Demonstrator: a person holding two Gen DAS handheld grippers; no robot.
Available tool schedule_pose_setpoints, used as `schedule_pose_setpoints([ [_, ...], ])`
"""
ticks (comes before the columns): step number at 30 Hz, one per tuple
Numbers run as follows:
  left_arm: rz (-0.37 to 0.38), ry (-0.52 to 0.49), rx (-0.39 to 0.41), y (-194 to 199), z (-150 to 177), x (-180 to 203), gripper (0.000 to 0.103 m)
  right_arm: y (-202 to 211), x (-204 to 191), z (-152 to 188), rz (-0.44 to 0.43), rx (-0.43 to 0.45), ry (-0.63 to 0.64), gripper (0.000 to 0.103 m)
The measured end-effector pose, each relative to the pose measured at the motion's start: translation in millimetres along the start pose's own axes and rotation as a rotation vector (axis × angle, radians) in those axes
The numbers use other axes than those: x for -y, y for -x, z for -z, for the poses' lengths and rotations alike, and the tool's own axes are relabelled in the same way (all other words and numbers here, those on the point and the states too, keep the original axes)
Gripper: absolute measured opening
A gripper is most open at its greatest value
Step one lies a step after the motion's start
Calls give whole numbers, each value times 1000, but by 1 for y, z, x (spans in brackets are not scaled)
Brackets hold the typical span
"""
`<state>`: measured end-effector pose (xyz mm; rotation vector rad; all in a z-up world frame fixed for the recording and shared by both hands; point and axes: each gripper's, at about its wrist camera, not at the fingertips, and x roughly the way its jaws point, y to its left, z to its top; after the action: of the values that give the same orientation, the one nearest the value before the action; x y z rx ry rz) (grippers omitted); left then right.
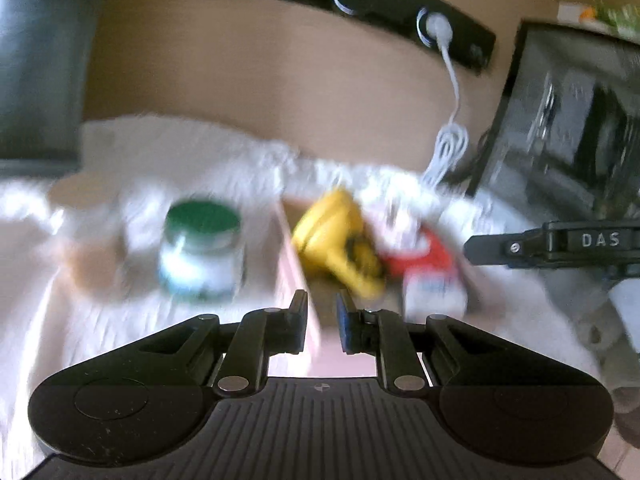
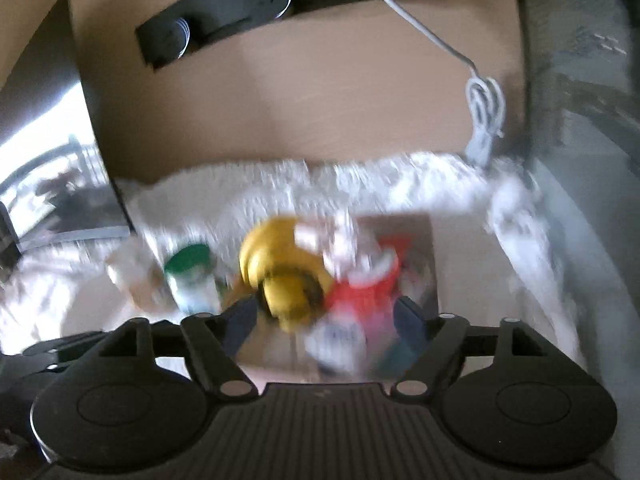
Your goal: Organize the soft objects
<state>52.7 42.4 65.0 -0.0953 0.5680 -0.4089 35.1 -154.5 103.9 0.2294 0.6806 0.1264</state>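
On the left of your counter, the green-lidded jar (image 1: 200, 248) stands outside the box (image 1: 298, 276). Your left claw (image 1: 323, 320) sits nearly together, empty. Yellow plush (image 2: 280, 276) and red-white toy (image 2: 368, 280) already lie inside. Your right claw (image 2: 324, 320) gapes apart above them, so little seems left.

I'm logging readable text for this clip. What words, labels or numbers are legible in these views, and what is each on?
"DAS": white letters on the black body of the right gripper, seen in the left wrist view.
Jar with green lid: its label is too blurred to read.
Red and white item in the cardboard box: its print is too blurred to read.
Black outlet strip on the wall: its small markings are unreadable.
Nothing else is legible.
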Motion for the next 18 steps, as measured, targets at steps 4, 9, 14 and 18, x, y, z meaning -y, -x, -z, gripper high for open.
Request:
schedule_pose_setpoints([
  [4, -47, -65, -63, 7, 45, 26, 18, 9, -7, 58, 104, -8, -3, 83],
  [9, -85, -74, -101, -3, 66, 33, 18, -15, -8, 106, 194, -97, 29, 85],
  [14, -114, -81, -98, -14, 79, 38, 19, -30, -11, 121, 297, -109, 96, 103],
  [18, -97, -41, -87, -12, 80, 35, 19, -35, 2, 116, 282, -116, 16, 103],
])
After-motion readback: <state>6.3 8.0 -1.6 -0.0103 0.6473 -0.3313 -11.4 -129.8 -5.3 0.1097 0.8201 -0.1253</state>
